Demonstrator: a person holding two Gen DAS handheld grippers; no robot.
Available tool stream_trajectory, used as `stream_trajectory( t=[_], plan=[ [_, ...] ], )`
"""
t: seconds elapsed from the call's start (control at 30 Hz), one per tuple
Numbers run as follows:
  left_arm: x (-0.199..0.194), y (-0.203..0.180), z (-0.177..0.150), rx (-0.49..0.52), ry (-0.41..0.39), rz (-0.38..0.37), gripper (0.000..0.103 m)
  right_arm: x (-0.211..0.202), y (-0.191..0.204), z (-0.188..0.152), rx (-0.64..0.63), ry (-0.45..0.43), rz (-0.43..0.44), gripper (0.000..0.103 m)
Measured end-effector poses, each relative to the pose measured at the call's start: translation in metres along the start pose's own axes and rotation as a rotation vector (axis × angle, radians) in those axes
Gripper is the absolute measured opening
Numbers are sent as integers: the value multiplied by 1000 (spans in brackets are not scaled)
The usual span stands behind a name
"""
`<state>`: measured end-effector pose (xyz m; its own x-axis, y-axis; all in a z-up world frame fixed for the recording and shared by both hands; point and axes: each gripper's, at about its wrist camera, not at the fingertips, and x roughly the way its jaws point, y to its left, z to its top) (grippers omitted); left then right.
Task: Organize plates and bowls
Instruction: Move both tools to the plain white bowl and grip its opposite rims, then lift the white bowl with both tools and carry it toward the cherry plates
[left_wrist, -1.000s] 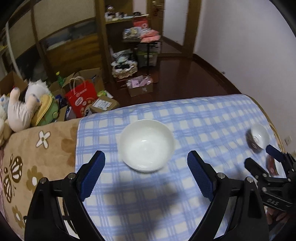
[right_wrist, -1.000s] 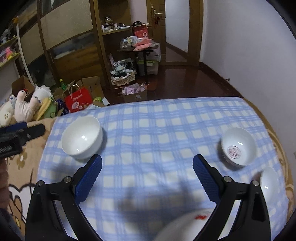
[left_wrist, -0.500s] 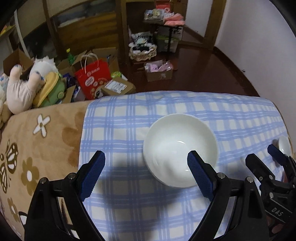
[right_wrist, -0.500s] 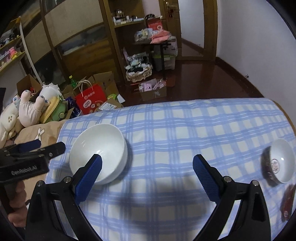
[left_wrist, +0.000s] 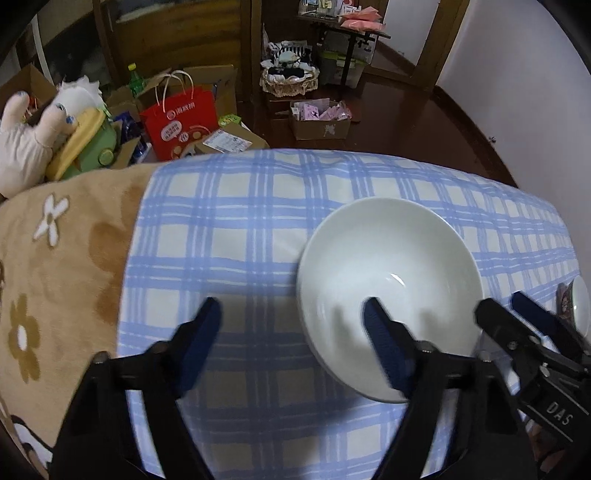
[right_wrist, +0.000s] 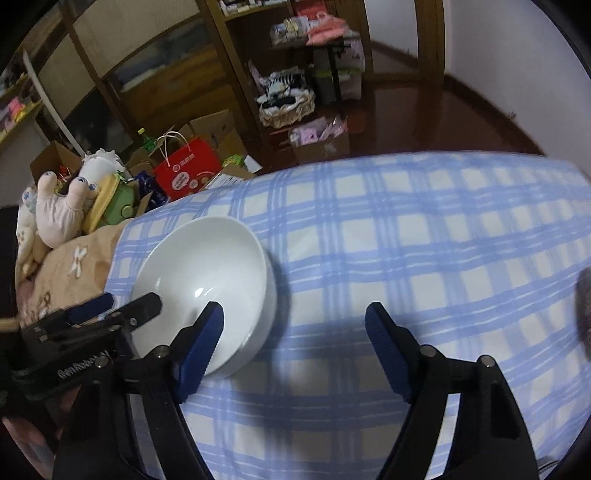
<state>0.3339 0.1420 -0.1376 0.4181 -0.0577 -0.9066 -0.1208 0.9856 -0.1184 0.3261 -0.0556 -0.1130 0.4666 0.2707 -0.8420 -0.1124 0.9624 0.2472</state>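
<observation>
Both grippers straddle the white bowl (left_wrist: 388, 280) on the checked cloth (left_wrist: 236, 221) — left gripper (left_wrist: 291, 325) from its nine o'clock rim, right gripper (right_wrist: 293, 326) from three o'clock — jaws just narrowing yet open, gripping nothing, apparently to lift it together.

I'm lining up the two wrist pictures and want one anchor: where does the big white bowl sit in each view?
Left wrist view: the big white bowl sits right of centre on the blue checked cloth.
Right wrist view: the same bowl sits left of centre on the cloth.
Shared landmark: the red paper bag on the floor past the cloth's far edge, upper left in both views.
</observation>
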Motion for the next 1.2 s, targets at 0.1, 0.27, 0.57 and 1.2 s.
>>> stream_trajectory(
  t=[0.1, 0.27, 0.57, 1.2],
  plan=[
    [5, -1, -3, -12, 18, -33, 49, 9, 4, -1, -1, 28, 4, 60],
    [10, 4, -7, -87, 7, -119, 19, 19, 3, -4, 52, 82, 33, 34],
    [13, -2, -10, -46, 10, -51, 11, 22, 21, -8, 14, 106, -39, 15],
    [-29, -66, -39, 91, 19, -111, 10, -60, -24, -38, 62, -33, -61, 15]
  ],
)
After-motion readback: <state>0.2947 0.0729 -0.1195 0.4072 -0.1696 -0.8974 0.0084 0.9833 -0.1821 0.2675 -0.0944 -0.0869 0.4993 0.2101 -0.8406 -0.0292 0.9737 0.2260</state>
